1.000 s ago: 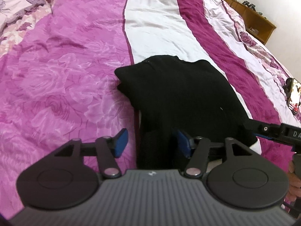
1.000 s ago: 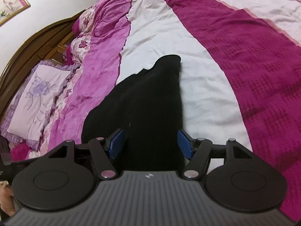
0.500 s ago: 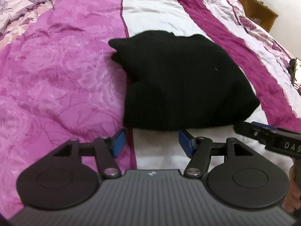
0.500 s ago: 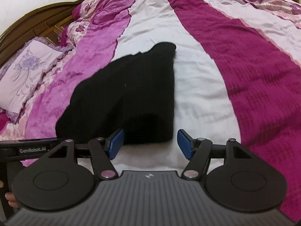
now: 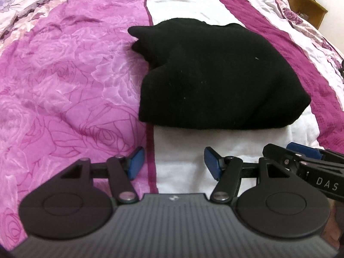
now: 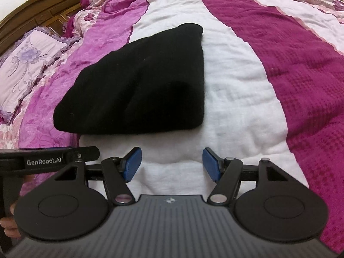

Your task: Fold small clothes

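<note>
A black knit garment (image 5: 210,75) lies folded in a thick bundle on the bed, over the white stripe of the quilt; it also shows in the right wrist view (image 6: 142,86). My left gripper (image 5: 173,164) is open and empty, a short way in front of the garment's near edge. My right gripper (image 6: 171,164) is open and empty, also short of the garment's near edge. The right gripper shows at the right of the left wrist view (image 5: 305,163), and the left gripper at the left of the right wrist view (image 6: 49,157).
The bed is covered by a pink, white and magenta striped quilt (image 5: 64,81). A floral pillow (image 6: 28,62) and a wooden headboard (image 6: 32,10) are at the far left. A wooden shelf (image 5: 307,2) stands beyond the bed.
Both grippers have drawn back from the garment, which they were over a second ago. The garment now lies free and folded on the quilt.
</note>
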`<state>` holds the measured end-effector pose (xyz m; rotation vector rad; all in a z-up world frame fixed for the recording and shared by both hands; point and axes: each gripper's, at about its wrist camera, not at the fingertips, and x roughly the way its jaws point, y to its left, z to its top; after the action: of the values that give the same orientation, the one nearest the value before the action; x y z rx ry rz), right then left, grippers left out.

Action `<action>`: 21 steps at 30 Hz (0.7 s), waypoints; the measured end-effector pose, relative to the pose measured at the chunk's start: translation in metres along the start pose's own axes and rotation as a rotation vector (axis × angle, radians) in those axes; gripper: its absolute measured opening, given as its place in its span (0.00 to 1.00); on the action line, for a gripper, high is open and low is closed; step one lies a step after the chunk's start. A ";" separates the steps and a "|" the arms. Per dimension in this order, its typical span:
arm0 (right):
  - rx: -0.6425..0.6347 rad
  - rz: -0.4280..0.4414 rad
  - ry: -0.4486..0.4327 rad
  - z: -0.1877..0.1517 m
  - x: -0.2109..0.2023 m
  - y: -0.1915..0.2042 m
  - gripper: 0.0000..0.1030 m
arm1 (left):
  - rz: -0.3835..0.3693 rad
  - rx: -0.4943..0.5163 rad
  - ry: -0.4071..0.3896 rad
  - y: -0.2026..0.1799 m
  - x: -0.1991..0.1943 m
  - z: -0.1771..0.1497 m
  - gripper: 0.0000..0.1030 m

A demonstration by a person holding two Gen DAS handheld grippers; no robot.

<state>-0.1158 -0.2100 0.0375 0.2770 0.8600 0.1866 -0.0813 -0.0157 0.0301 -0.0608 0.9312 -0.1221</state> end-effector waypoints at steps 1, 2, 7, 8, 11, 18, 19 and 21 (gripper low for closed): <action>0.000 -0.001 0.000 0.001 0.001 -0.001 0.68 | 0.002 -0.003 0.003 0.000 0.001 0.000 0.61; 0.000 -0.002 0.001 0.000 0.001 -0.001 0.68 | 0.004 -0.004 0.005 0.000 0.001 0.000 0.61; 0.003 -0.004 0.001 0.000 0.002 -0.001 0.68 | 0.008 0.004 -0.001 -0.001 0.000 -0.001 0.61; 0.005 -0.004 0.001 0.000 0.002 -0.002 0.68 | 0.009 0.003 -0.002 -0.001 0.000 -0.001 0.61; 0.005 -0.004 0.002 0.000 0.002 -0.002 0.68 | 0.011 0.004 -0.002 -0.002 0.000 -0.001 0.61; 0.003 -0.002 0.004 0.001 0.003 -0.002 0.68 | 0.013 0.008 -0.001 -0.002 0.000 -0.001 0.61; 0.002 -0.002 0.004 0.000 0.003 -0.002 0.68 | 0.013 0.008 -0.001 -0.002 0.000 -0.001 0.61; 0.003 -0.001 0.004 0.000 0.003 -0.002 0.68 | 0.014 0.007 -0.001 -0.002 0.000 -0.001 0.61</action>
<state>-0.1134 -0.2108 0.0351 0.2791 0.8642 0.1846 -0.0824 -0.0173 0.0302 -0.0479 0.9297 -0.1124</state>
